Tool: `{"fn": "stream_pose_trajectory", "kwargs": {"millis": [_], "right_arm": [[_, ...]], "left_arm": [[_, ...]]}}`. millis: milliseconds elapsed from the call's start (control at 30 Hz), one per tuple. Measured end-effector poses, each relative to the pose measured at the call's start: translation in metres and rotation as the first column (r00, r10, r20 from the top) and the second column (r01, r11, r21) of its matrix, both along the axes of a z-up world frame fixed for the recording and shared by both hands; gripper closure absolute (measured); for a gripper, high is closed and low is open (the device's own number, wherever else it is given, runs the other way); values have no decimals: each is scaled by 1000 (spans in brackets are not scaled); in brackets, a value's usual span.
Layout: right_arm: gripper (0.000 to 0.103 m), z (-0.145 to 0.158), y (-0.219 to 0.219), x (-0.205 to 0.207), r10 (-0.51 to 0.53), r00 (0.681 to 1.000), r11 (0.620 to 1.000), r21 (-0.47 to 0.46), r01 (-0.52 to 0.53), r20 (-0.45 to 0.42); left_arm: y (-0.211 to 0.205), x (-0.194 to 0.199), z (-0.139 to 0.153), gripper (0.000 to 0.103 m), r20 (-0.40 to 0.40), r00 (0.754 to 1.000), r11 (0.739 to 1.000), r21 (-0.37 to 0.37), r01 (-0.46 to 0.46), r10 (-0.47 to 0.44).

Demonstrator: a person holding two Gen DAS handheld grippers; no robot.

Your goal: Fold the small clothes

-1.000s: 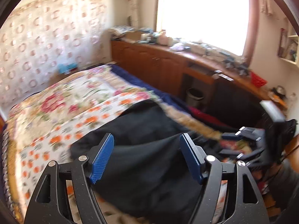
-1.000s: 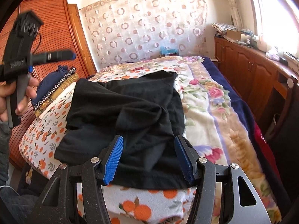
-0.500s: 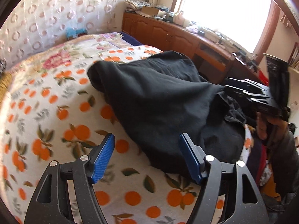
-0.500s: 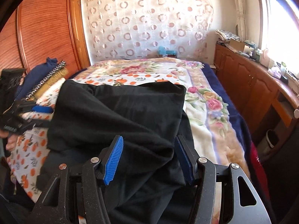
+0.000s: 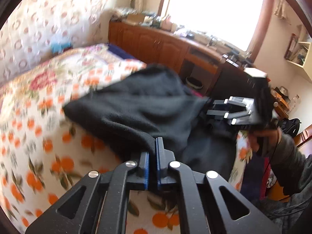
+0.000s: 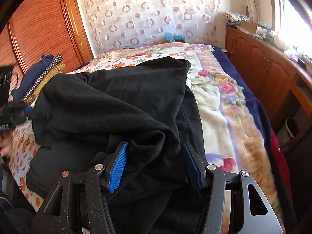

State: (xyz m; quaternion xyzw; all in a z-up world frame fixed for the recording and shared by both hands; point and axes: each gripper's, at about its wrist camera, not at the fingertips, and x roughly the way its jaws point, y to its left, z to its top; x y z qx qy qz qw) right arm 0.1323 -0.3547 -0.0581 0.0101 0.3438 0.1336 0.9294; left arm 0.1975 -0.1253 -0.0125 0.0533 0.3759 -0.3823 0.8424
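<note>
A black garment [image 5: 136,105] lies rumpled on the orange-print bedspread [image 5: 35,120]. My left gripper [image 5: 156,146] is shut, its blue pads pinching the garment's near edge. In the right wrist view the same garment [image 6: 117,101] spreads across the bed, and a raised fold of it sits between the fingers of my right gripper [image 6: 155,163]. Those jaws stand open, and the left blue pad [image 6: 118,167] is bare. The right gripper [image 5: 224,109] also shows at the cloth's far right end, held by a hand. The left gripper [image 6: 15,111] peeks in at the left edge.
A folded stack of clothes [image 6: 42,72] lies by the wooden wardrobe [image 6: 39,23]. A floral blanket [image 6: 214,101] covers the bed's right side. A long wooden cabinet [image 5: 156,44] with clutter runs under the window, with a waste bin [image 6: 291,128] beside it.
My left gripper has sunk to the garment's near edge and shut on it. The right gripper has moved over the cloth and kept the same opening.
</note>
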Motion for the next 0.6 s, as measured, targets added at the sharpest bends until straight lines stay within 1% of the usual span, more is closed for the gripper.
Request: {"fn": "stream_pose_trajectory", "kwargs": {"millis": [33, 67, 133, 167, 200, 233, 267, 333, 467, 600], "right_arm": [[45, 1, -2, -1, -2, 1000, 1000, 15, 2, 1], [50, 1, -5, -2, -1, 1000, 999, 33, 1, 3], [55, 0, -11, -3, 5, 1000, 998, 66, -5, 4], [61, -1, -13, -3, 6, 1000, 997, 73, -6, 6], [64, -1, -15, -3, 6, 1000, 997, 80, -7, 8], [70, -1, -17, -3, 8, 1000, 996, 88, -9, 9], [80, -2, -18, -4, 14, 1000, 995, 95, -15, 10], [90, -4, -21, -10, 26, 1000, 994, 105, -27, 13], [92, -1, -28, -24, 36, 999, 992, 124, -38, 22], [92, 9, -35, -47, 28, 999, 990, 134, -33, 36]], "left_arm": [[-5, 4, 9, 97, 14, 1000, 1000, -3, 7, -7], [-9, 8, 15, 97, 24, 1000, 1000, 1, 16, -16], [-21, 22, 26, 98, 49, 999, 1000, 13, 17, -17], [-26, 31, 31, 98, 50, 999, 1000, 17, 17, -18], [-31, 41, 35, 98, 52, 999, 1000, 12, 15, -16], [-35, 50, 38, 98, 54, 999, 1000, 6, 8, -8], [-40, 59, 41, 98, 58, 998, 1000, 2, 1, -1], [-54, 81, 46, 98, 74, 997, 1000, 4, -13, 12], [-82, 118, 46, 98, 67, 998, 1000, 8, -18, 18], [-110, 150, 36, 98, 14, 1000, 1000, 0, -1, 1]]}}
